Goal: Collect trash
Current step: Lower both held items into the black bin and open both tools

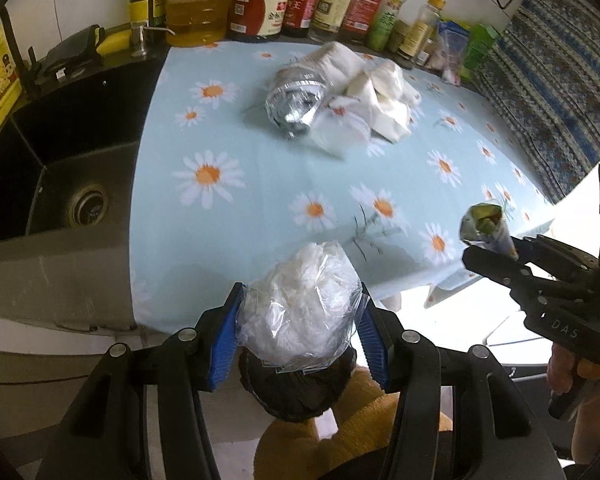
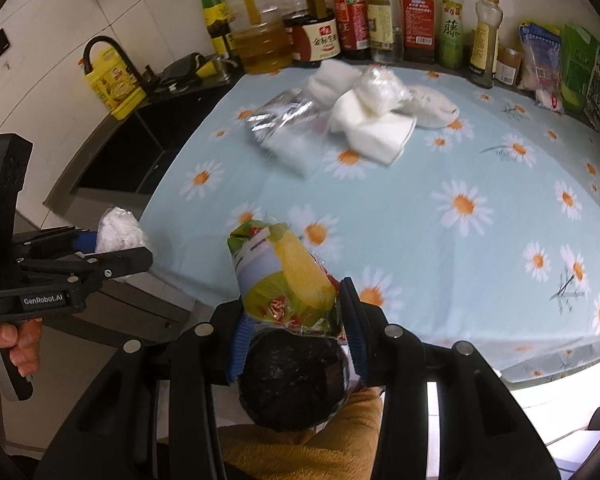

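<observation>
The tablecloth (image 1: 260, 208) looks like smooth, matt cloth printed with daisies, and on it lie a crinkled silver foil bag (image 1: 296, 100) — shiny as metal — and soft white tissues (image 1: 384, 96) of matt paper. The clear plastic bag (image 1: 300, 300) is thin, glossy and creased over white crumpled stuff — the printed snack wrapper (image 2: 284, 276) is glossy plastic film. The sink (image 1: 60, 168) is dark and matt.
</observation>
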Tool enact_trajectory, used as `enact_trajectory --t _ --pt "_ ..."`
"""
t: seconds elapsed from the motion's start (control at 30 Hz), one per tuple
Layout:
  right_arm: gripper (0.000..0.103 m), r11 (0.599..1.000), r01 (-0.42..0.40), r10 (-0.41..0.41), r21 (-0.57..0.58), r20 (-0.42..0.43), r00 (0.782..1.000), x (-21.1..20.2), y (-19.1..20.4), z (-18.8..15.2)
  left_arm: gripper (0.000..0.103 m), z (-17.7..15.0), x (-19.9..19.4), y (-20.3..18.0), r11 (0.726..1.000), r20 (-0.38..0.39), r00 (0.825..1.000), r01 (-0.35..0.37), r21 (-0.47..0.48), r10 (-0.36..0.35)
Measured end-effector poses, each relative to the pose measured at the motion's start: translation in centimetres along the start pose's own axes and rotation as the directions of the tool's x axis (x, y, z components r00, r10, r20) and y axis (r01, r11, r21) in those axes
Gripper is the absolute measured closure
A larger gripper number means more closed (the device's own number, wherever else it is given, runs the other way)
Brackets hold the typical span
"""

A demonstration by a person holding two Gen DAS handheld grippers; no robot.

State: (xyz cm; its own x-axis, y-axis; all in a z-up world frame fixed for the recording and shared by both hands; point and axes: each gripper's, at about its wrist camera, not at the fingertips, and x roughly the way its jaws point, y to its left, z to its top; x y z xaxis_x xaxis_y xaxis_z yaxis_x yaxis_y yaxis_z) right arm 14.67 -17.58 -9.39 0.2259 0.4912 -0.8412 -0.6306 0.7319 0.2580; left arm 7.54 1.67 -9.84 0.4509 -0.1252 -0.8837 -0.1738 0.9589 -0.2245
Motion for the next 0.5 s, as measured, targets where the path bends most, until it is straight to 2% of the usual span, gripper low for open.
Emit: enact_trajectory --t 0.27,0.5 --pt "0.061 1.0 -0.021 0.02 -0.006 -0.047 0.999 0.8 1.8 -3.4 0.052 -3.7 0.8 -0.2 0.999 -0.037 0.999 0.038 -0.001 -0.038" --pt "0.061 0.999 -0.046 0.048 0.019 -0.125 0.991 2.9 2.0 -6.2 0.052 -6.7 3.5 0.0 0.997 -0.115 0.99 0.082 -0.015 -0.083"
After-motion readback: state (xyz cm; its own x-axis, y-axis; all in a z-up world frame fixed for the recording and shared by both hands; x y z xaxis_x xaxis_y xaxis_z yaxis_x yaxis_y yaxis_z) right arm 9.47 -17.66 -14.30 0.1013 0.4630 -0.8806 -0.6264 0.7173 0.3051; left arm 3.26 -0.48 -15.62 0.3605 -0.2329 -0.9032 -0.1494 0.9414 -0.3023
